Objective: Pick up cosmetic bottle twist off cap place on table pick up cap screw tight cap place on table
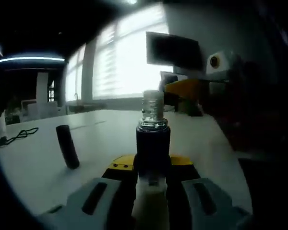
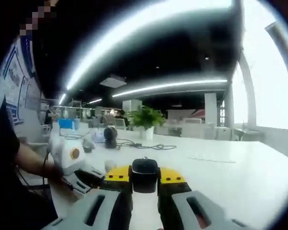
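The cosmetic bottle (image 1: 153, 139) is dark with a clear threaded neck and has no cap on. It stands upright between the jaws of my left gripper (image 1: 152, 179), which is shut on it just above the white table (image 1: 110, 139). My right gripper (image 2: 145, 189) is shut on a small black cap (image 2: 145, 173), also held over the table. In the right gripper view my left gripper (image 2: 69, 155) comes in from the left, held by a person's hand. In the left gripper view my right gripper (image 1: 189, 88) shows at the right, beyond the bottle.
A dark cylinder (image 1: 67, 146) stands tilted on the table left of the bottle. Black cables (image 1: 19, 135) lie at the far left. A potted plant (image 2: 145, 120), more cables (image 2: 149, 145) and a dark round object (image 2: 110, 136) sit further back. Bright windows (image 1: 125, 57) lie beyond.
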Demonstrator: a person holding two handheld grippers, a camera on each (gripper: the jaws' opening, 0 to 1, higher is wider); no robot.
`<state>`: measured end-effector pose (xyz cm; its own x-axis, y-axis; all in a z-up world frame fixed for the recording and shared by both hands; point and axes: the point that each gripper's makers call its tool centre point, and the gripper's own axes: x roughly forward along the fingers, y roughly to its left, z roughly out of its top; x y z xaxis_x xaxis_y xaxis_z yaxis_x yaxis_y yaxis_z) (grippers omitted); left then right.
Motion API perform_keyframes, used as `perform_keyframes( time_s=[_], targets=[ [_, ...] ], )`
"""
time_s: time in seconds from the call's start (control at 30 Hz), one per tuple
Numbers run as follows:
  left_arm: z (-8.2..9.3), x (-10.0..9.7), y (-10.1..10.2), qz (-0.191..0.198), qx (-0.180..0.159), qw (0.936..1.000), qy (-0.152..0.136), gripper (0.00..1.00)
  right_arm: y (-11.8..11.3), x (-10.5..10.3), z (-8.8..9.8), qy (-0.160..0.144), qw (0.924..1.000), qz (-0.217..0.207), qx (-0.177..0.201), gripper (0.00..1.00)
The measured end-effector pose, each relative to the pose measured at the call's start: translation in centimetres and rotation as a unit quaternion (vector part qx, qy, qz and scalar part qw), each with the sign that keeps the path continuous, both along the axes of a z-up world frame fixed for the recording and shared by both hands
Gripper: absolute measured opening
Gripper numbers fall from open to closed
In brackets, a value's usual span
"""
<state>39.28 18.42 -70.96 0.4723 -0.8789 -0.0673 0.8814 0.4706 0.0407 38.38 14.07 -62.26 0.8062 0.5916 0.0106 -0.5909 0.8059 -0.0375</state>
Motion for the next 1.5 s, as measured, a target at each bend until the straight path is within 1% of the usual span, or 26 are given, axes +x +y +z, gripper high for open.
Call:
perform_keyframes(
  time_s=[0.13, 0.2, 0.3, 0.43, 0.63, 0.77, 0.87, 0.93, 1.13, 1.3, 1.4, 1.43, 1.5],
  targets=[
    [0.5, -1.3, 0.2, -0.020, -0.016, 0.9996, 0.006, 0.13, 1.3, -1.0, 0.4, 0.002, 0.9996, 0.029, 0.003, 0.14],
    [0.4, -1.8, 0.2, -0.025, -0.015, 0.9996, 0.006, 0.13, 2.1, -1.7, 0.5, 0.001, 0.9990, 0.044, -0.001, 0.14],
    [-0.1, -2.5, 0.2, -0.033, -0.001, 0.9995, -0.001, 0.13, 3.3, -2.7, 0.7, 0.002, 0.9975, 0.071, -0.004, 0.14],
    [-0.2, -2.5, 0.0, -0.036, 0.002, 0.9994, 0.000, 0.13, 4.7, -3.5, 1.0, -0.001, 0.9958, 0.091, -0.011, 0.14],
    [-0.4, -2.5, 0.0, -0.035, 0.008, 0.9993, 0.000, 0.13, 5.6, -3.2, 1.1, 0.000, 0.9947, 0.101, -0.018, 0.14],
    [-0.5, -2.4, 0.0, -0.032, 0.010, 0.9994, 0.000, 0.13, 6.3, -2.9, 0.6, 0.006, 0.9940, 0.107, -0.020, 0.14],
    [-0.6, -2.4, 0.0, -0.033, 0.012, 0.9994, -0.001, 0.13, 6.7, -2.6, -0.2, 0.012, 0.9936, 0.108, -0.032, 0.14],
    [-0.6, -2.4, 0.0, -0.033, 0.011, 0.9994, -0.001, 0.13, 6.7, -2.4, -0.6, 0.014, 0.9936, 0.104, -0.043, 0.14],
    [-0.6, -2.2, 0.1, -0.028, 0.013, 0.9995, -0.002, 0.13, 6.4, -2.3, -1.2, 0.025, 0.9934, 0.103, -0.044, 0.14],
    [-0.6, -2.2, 0.1, -0.028, 0.011, 0.9996, -0.002, 0.13, 6.5, -2.2, -1.2, 0.024, 0.9931, 0.104, -0.049, 0.14],
    [-0.6, -2.2, 0.1, -0.027, 0.010, 0.9996, -0.002, 0.13, 6.6, -2.1, -1.1, 0.025, 0.9921, 0.107, -0.061, 0.14],
    [-0.6, -2.3, 0.1, -0.028, 0.011, 0.9995, -0.005, 0.13, 6.8, -2.2, -1.4, 0.027, 0.9903, 0.114, -0.075, 0.14],
    [-0.6, -2.3, 0.1, -0.028, 0.011, 0.9995, -0.007, 0.13, 6.8, -2.2, -1.3, 0.029, 0.9892, 0.119, -0.080, 0.14]
  ],
)
